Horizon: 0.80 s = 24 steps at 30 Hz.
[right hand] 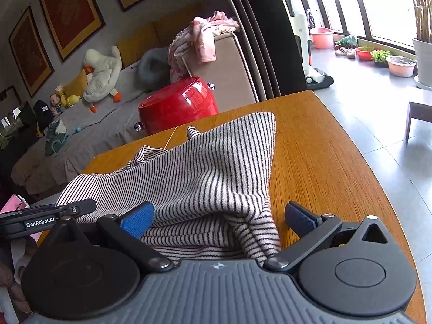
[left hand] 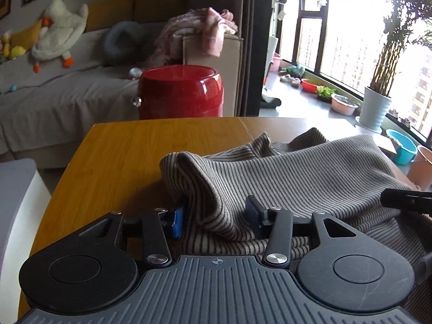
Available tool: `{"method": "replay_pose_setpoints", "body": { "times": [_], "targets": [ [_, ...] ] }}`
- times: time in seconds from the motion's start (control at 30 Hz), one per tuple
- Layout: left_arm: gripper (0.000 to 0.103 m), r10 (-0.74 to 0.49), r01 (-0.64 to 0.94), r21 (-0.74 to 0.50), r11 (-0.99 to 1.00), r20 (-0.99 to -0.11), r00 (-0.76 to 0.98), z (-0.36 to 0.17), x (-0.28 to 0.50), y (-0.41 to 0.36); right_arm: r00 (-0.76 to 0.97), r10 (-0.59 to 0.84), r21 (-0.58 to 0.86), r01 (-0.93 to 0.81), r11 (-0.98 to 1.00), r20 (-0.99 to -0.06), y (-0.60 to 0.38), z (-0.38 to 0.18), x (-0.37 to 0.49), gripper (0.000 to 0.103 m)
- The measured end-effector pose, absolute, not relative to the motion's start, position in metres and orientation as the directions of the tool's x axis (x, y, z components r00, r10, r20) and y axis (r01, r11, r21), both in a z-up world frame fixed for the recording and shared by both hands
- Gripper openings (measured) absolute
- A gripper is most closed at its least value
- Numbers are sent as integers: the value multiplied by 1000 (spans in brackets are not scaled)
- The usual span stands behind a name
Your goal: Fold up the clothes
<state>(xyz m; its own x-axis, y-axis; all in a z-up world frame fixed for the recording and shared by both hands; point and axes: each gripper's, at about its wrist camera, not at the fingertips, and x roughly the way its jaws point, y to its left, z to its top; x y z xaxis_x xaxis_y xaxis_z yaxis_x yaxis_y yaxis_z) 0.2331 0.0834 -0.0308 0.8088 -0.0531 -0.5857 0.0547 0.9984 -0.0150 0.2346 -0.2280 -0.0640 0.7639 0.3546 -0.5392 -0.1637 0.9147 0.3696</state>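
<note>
A beige garment with thin dark stripes (left hand: 297, 167) lies crumpled on the wooden table (left hand: 121, 156). In the left wrist view my left gripper (left hand: 216, 217) is shut on a raised fold of it at the garment's left edge, with the cloth bunched between the blue pads. In the right wrist view the same striped garment (right hand: 205, 167) spreads across the table (right hand: 324, 162). My right gripper (right hand: 218, 218) stands open around its near right corner, and its right pad is apart from the cloth. Each gripper shows at the edge of the other's view.
Just beyond the table's far edge stands a red glossy drum-shaped container (left hand: 181, 94). Behind it is a grey sofa (left hand: 54, 94) with a plush goose and pink clothes (left hand: 205, 29). Plant pots and a blue bucket (left hand: 402, 145) line the window at the right.
</note>
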Motion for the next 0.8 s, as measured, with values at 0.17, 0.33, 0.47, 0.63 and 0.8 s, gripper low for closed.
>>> {"method": "replay_pose_setpoints", "body": {
  "times": [0.17,0.33,0.47,0.63,0.8],
  "targets": [
    [27,-62,75,2,997,-538,841,-16,235,86,765,356,375,-162,913,-536,-228,-64,235,103],
    [17,-52,82,41,996,-483,874,-9,233,90,766,356,378,-160,912,-535,-228,-64,234,103],
    [17,-39,71,42,997,-524,851,-20,237,96,767,357,379,-160,911,-534,-228,-64,235,103],
    [18,-17,55,53,997,-537,843,-28,237,105,767,357,380,-160,911,-533,-226,-64,236,103],
    [21,-5,31,38,999,-543,840,-28,234,117,758,401,434,-173,884,-515,-233,-66,236,103]
  ]
}}
